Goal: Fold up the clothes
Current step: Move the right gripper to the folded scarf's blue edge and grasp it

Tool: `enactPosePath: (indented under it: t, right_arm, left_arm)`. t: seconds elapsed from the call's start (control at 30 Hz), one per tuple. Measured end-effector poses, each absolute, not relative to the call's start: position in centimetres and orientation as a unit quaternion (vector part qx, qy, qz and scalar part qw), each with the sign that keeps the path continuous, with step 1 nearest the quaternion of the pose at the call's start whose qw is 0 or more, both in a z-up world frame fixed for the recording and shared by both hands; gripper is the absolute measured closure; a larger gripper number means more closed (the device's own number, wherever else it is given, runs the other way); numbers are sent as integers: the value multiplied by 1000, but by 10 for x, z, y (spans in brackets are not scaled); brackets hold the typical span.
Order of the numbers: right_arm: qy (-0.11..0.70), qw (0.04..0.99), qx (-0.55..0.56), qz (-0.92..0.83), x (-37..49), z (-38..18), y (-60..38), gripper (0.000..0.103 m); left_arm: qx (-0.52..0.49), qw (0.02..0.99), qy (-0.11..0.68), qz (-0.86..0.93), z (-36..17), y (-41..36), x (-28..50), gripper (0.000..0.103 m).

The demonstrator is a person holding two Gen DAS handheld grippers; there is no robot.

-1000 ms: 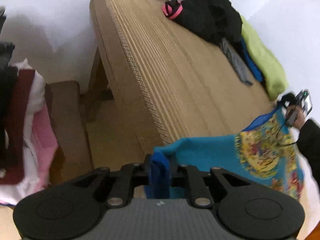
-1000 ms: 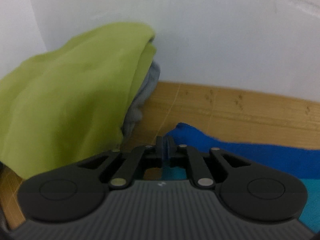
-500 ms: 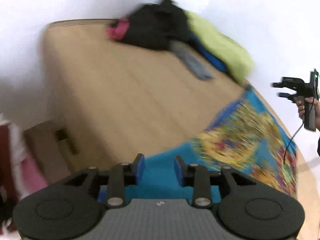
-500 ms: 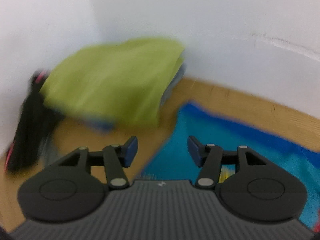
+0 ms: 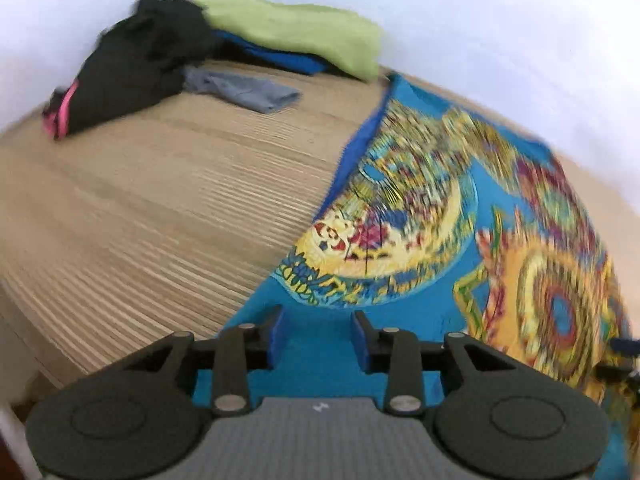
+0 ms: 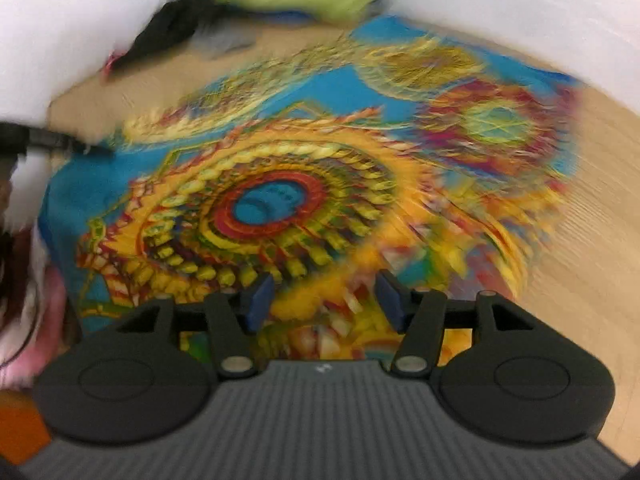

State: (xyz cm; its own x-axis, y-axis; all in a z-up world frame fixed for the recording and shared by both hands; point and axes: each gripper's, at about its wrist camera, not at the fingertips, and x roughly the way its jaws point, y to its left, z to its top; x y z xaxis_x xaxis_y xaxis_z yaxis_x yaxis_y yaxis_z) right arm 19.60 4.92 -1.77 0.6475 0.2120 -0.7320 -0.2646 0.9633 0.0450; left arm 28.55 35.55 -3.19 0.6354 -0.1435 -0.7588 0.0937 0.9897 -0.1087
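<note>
A bright blue garment [image 5: 460, 216] printed with yellow, red and green swirls lies spread flat on the ribbed wooden surface [image 5: 160, 200]. My left gripper [image 5: 318, 338] hovers open over its plain blue near edge, with nothing between the fingers. In the right wrist view the same garment [image 6: 280, 184] fills the middle, blurred by motion. Open as well, my right gripper [image 6: 324, 300] hangs above the printed part and holds nothing. A dark gripper tip [image 6: 44, 142] pokes in at the left edge of that view.
At the far end of the surface lies a pile of clothes: a black garment with pink trim [image 5: 128, 64], a lime green one [image 5: 296, 32], a blue one [image 5: 276, 58] and a grey piece [image 5: 244, 90]. A white wall stands behind. Pink cloth [image 6: 24, 312] shows at far left.
Both grippers were shut on the blue garment's edge a second ago. They have let go and opened, and both have swung so that they look down over the spread garment.
</note>
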Motion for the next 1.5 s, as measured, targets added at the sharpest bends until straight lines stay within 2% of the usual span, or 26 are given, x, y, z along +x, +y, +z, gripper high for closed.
enactPosePath:
  t: [0.13,0.4,0.57,0.83,0.9,0.97,1.03,1.07,1.1,1.13,1.17,1.27,1.33,1.5]
  right_arm:
    - [415,909,5,46,152,-12,32,42]
    - [409,888,207,14,42,-23,15,42]
    - [406,891,199,-46,4,-44,48,41]
    - [366,906,207,-43,18,-83,67,41]
    - [354,909,217,-40,22,-90,64,38]
    - [340,911,230,-36,25,-95,63,28]
    - [328,911,247,-28,26,-99,64,25]
    - [328,909,255,-22,26,-101,64,26]
    - [332,904,269,-8,27,-103,64,32]
    - [338,895,290,9,28,-107,63,69]
    - [340,884,321,26,27,-107,62,97]
    - [296,877,377,43,7,-83,64,98]
    - [238,884,397,69,-15,-53,67,98]
    - [291,884,364,-13,-22,-68,73,98]
  left_arm:
    - [33,895,439,-65,-29,358,273,52]
    - [-15,881,460,-104,-27,404,230,50]
    - [-7,861,485,-150,-36,423,211,50]
    - [9,832,517,-199,-49,417,176,51]
    - [20,828,516,-216,-48,408,167,51]
    - [33,824,516,-232,-46,398,159,51]
    - [40,819,516,-247,-44,390,153,51]
    - [43,817,517,-253,-44,387,151,51]
    - [47,816,516,-256,-44,384,149,51]
    - [52,816,515,-259,-43,380,147,51]
    - [54,819,508,-261,-40,377,146,51]
    - [55,834,479,-268,-25,370,145,51]
    - [49,842,463,-271,-14,368,150,49]
    - [44,845,470,-251,-16,366,167,48]
